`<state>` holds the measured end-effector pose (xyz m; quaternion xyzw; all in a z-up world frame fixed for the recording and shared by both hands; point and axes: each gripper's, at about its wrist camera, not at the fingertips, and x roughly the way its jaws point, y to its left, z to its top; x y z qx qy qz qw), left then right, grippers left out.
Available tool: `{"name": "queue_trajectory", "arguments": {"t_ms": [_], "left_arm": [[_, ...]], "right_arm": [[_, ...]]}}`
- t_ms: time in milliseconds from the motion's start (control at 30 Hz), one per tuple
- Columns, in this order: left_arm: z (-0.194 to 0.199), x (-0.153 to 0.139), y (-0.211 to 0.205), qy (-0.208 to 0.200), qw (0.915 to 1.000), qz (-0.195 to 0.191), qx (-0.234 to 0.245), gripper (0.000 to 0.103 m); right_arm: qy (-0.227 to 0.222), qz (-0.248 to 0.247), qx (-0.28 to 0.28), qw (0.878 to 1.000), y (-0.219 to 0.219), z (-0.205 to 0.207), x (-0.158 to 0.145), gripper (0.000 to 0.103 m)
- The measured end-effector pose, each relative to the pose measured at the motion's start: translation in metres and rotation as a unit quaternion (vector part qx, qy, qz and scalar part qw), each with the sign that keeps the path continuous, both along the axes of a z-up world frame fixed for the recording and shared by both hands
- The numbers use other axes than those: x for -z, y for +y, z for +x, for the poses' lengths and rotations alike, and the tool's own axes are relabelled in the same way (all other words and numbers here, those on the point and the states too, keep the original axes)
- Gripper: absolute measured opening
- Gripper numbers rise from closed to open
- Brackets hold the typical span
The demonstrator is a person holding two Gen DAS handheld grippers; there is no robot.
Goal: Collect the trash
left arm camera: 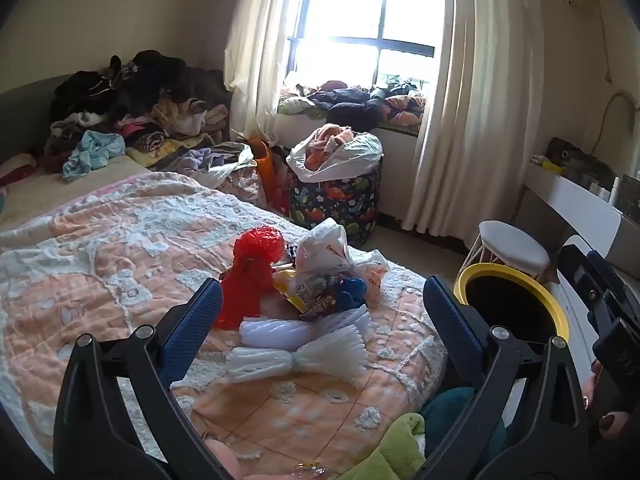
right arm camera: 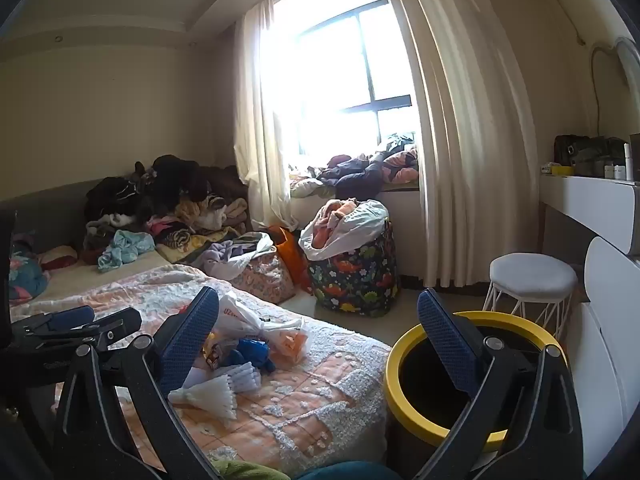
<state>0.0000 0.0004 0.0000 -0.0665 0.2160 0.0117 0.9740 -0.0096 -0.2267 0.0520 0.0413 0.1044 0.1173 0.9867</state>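
Note:
A pile of trash lies on the bed: a red net bag (left arm camera: 250,276), white foam fruit nets (left arm camera: 296,344), a white plastic bag (left arm camera: 324,250), snack wrappers (left arm camera: 312,292) and a blue wad (left arm camera: 352,292). The pile also shows in the right wrist view (right arm camera: 240,344). A yellow-rimmed black bin (left arm camera: 512,304) (right arm camera: 472,380) stands beside the bed at the right. My left gripper (left arm camera: 320,312) is open and empty, just short of the pile. My right gripper (right arm camera: 316,336) is open and empty, with its right finger over the bin's mouth.
The bed has a peach quilt (left arm camera: 100,264). Heaps of clothes (left arm camera: 140,100) lie at its far end. A dinosaur-print hamper (left arm camera: 336,196), a white stool (left arm camera: 516,248) and a white dresser (right arm camera: 600,208) stand nearby. A green cloth (left arm camera: 396,452) lies close below.

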Motion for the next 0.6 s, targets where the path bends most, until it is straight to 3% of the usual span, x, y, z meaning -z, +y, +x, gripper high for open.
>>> {"name": "queue_trajectory", "arguments": {"t_ms": [600], "left_arm": [[-0.0015,-0.0016,-0.0076,-0.009,0.9999,0.005,0.012,0.092]], "right_arm": [[-0.002,0.000,0.001,1.000,-0.0013,-0.0006,-0.0005,0.097]]}}
